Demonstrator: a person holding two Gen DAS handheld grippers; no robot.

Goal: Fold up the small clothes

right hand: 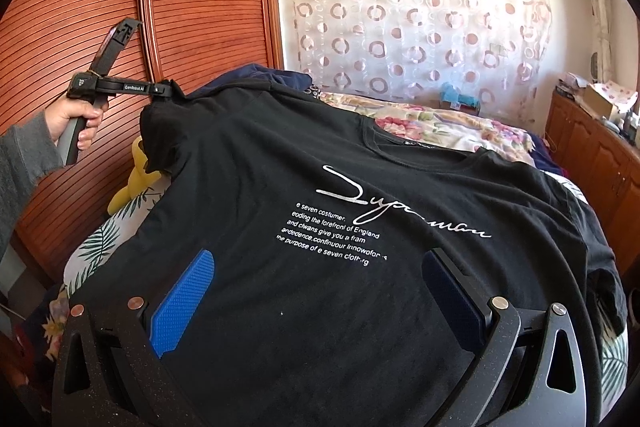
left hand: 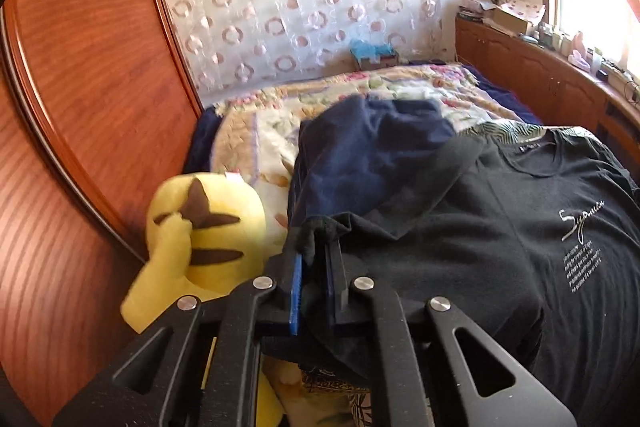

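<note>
A black T-shirt [left hand: 500,227] with white script and print lies face up on the bed, collar toward the far end. My left gripper [left hand: 318,247] is shut on the edge of its left sleeve, with black cloth bunched between the blue pads. In the right wrist view the same T-shirt [right hand: 360,307] fills the middle, and the left gripper [right hand: 168,91] pinches the sleeve at the shirt's far left corner, lifting it a little. My right gripper [right hand: 319,255] is open just above the shirt's lower front, its blue pads [right hand: 184,291] wide apart with nothing clamped.
A navy garment [left hand: 360,155] lies crumpled beyond the shirt on a floral quilt [left hand: 260,131]. A yellow plush toy [left hand: 204,227] sits by the wooden wardrobe door [left hand: 80,107] at the left. A person's hand [right hand: 76,123] holds the left gripper's handle. A cluttered wooden cabinet [left hand: 540,75] lines the right.
</note>
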